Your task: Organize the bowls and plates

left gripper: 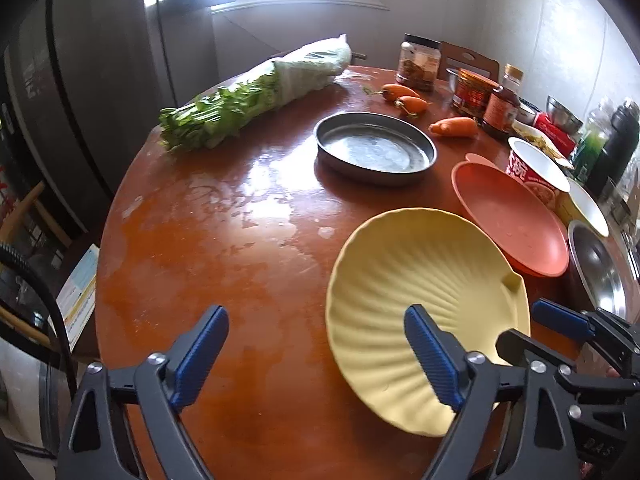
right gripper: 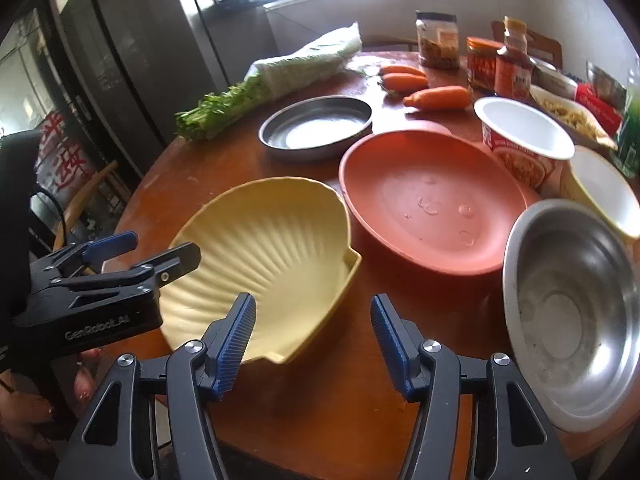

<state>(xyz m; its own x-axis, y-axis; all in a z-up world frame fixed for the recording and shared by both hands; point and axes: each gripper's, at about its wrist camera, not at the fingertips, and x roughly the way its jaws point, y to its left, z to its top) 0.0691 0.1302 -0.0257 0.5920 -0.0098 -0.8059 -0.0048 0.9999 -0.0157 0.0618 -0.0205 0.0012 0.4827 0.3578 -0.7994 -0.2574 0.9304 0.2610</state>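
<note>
A pale yellow shell-shaped plastic plate point(right gripper: 260, 264) lies on the round red-brown wooden table point(left gripper: 208, 248), beside a salmon oval plate point(right gripper: 432, 200). Left gripper point(left gripper: 316, 354) and right gripper point(right gripper: 312, 340) gape, empty, straddling its rim. A steel bowl point(right gripper: 572, 312) sits right.

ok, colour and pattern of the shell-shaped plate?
Pale yellow shell plate, with ribs fanning out from its hinge end. Clearest in the right wrist view.

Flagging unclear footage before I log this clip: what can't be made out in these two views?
- Yellow shell plate: near rim hidden by the left gripper in the left wrist view.
- Steel bowl: cut off by the right edge of the right wrist view.
- Jars: labels too blurred to read.
- Right gripper: contact with the shell plate cannot be told.
</note>
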